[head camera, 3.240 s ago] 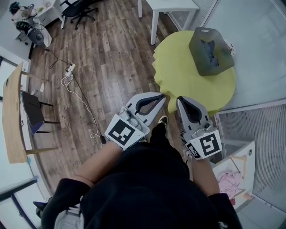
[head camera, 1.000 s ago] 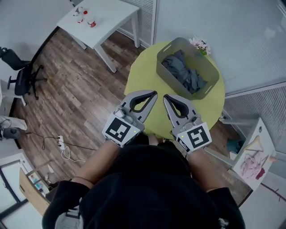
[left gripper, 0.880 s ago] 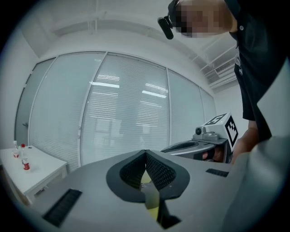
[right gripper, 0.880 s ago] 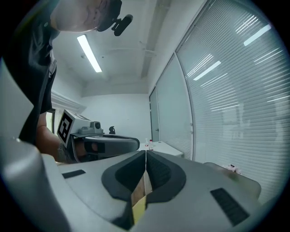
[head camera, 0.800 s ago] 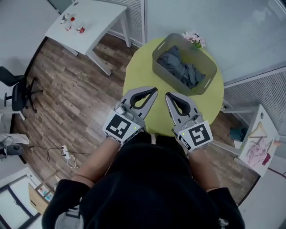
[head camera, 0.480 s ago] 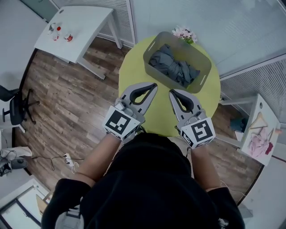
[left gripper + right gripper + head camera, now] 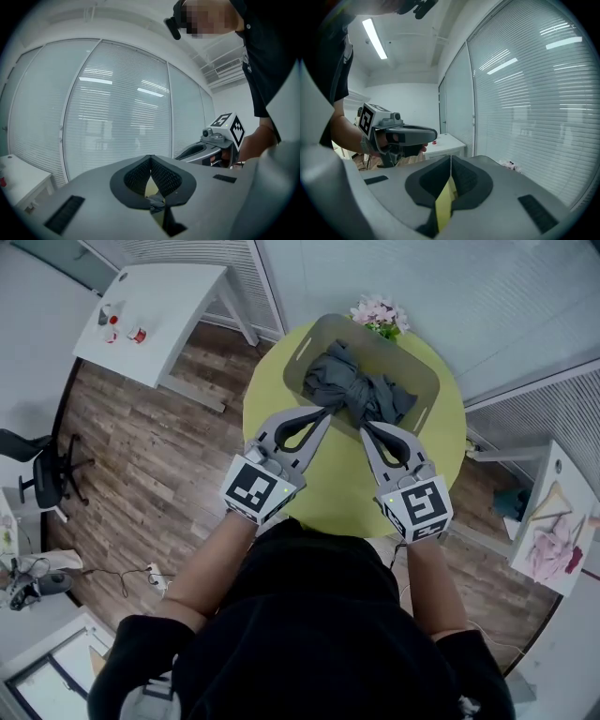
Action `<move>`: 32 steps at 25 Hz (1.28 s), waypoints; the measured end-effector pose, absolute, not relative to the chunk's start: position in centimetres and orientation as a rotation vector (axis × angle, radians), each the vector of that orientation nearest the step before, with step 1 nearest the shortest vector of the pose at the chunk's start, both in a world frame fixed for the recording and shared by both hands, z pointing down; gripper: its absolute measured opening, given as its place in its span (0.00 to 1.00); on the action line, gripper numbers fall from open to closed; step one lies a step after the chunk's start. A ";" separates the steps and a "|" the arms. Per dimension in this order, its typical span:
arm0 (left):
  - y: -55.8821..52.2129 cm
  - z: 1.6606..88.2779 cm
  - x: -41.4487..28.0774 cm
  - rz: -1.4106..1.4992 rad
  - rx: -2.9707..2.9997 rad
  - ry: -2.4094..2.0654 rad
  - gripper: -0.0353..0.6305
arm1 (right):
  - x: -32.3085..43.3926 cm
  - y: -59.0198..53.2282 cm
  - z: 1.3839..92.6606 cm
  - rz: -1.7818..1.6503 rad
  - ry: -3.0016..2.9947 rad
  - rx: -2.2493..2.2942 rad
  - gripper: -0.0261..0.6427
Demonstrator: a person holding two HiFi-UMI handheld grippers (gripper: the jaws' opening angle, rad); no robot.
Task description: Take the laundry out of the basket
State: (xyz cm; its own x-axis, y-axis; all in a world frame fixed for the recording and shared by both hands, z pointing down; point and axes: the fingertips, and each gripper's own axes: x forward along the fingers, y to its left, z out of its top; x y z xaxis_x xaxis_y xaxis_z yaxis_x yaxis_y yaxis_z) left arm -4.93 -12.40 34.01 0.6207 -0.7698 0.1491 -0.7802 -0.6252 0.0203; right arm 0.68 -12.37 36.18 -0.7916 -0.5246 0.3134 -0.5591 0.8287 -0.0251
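A grey plastic basket (image 7: 422, 382) stands on the far half of a round yellow-green table (image 7: 342, 486). Crumpled dark grey laundry (image 7: 361, 388) fills it. My left gripper (image 7: 327, 412) is shut and empty, its tips at the basket's near rim, just short of the laundry. My right gripper (image 7: 364, 427) is also shut and empty, beside it at the same rim. In the left gripper view the shut jaws (image 7: 150, 157) point at the blinds, with the right gripper (image 7: 220, 139) alongside. In the right gripper view the jaws (image 7: 450, 157) meet over the yellow table, and the left gripper (image 7: 401, 133) shows at left.
Pink flowers (image 7: 378, 313) sit behind the basket. A white side table (image 7: 159, 310) with small red items stands at the far left on the wooden floor. A glass wall with blinds runs behind. A white stand (image 7: 553, 521) with a hanger is at right, an office chair (image 7: 42, 474) far left.
The table and basket have come closer under both grippers. Both sets of tips have gone forward from the table's near part to the basket's near rim. Both stay shut.
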 end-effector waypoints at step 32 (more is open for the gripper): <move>-31.5 42.0 -2.6 0.030 2.909 -1.044 0.07 | 0.5 -26.0 54.7 0.300 -2.169 0.570 0.30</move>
State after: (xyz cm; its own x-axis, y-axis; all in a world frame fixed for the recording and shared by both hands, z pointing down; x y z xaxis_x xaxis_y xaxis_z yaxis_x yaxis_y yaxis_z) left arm -2.59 -31.51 41.98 0.7718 -0.6349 0.0351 -0.6358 -0.7707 0.0412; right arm 0.51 -26.04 54.71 -0.5339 -0.2935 0.7930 -0.4979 0.8671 -0.0143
